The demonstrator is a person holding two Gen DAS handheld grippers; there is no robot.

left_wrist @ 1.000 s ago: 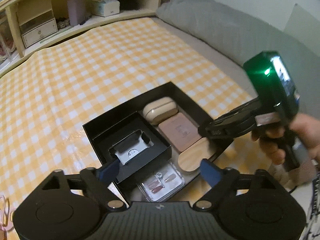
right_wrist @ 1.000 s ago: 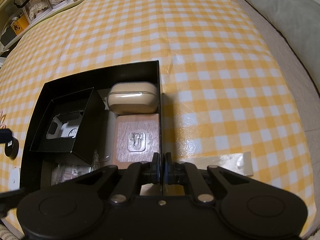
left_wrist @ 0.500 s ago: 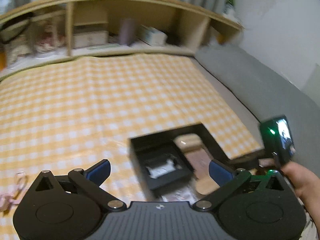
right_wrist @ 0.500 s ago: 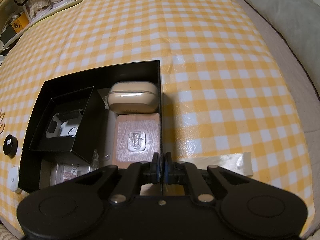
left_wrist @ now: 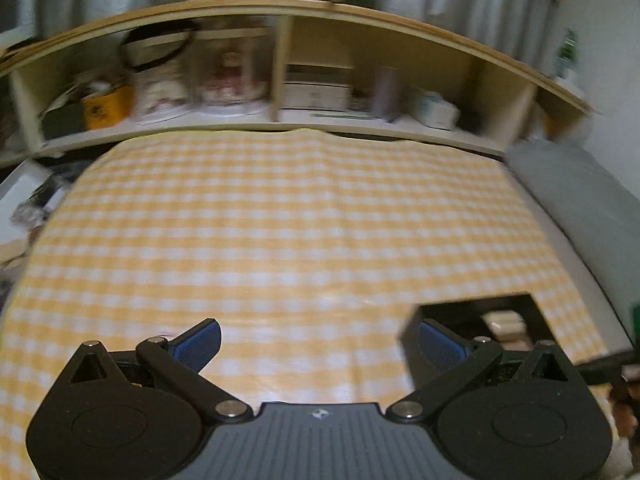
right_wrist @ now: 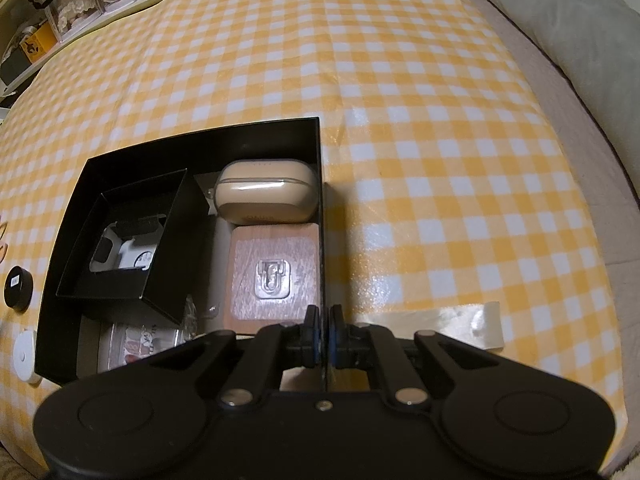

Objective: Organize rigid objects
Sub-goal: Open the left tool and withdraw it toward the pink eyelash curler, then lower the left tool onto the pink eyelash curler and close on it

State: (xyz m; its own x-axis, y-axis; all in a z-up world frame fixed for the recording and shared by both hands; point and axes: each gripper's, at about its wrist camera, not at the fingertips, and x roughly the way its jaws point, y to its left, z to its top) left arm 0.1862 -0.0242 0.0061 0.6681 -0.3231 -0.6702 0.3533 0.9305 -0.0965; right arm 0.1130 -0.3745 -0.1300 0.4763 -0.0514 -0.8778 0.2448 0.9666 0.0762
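I work over a table covered with a glossy yellow-and-white checked cloth (right_wrist: pixel 420 128), which looks slick enough for things to slide on.

The largest thing is a shallow black cardboard tray (right_wrist: pixel 200 136) lying flat on the cloth. My right gripper (right_wrist: pixel 323 342) is clamped on its thin right wall at the near corner, jaws together with only the card edge between them. The tray is light and stiff but its walls would bend, so I judge a pinch on the rim good for steadying it, not for lifting it loaded.

Inside it, at the left, a smaller open black box (right_wrist: pixel 128 240) sits tilted, with a white and black insert in it. It is light card, best taken by one wall.

At the right, a square wooden block with a clear plastic hook on top (right_wrist: pixel 274 276) lies flat against the wall. It looks solid and heavier; I would grip its opposite edges.

Behind it, touching it, rests a beige rounded glossy case (right_wrist: pixel 266 196), smooth and likely to slip, so across its flat sides is safest.

At the near left lies a clear plastic packet (right_wrist: pixel 140 340), partly hidden.

Outside the tray, on the cloth to its left, sit a small black round puck (right_wrist: pixel 17 286) and a small white round disc (right_wrist: pixel 25 356), both small and easily pinched across.

My left gripper (left_wrist: pixel 320 346) hangs wide apart and empty, over bare cloth left of the tray.
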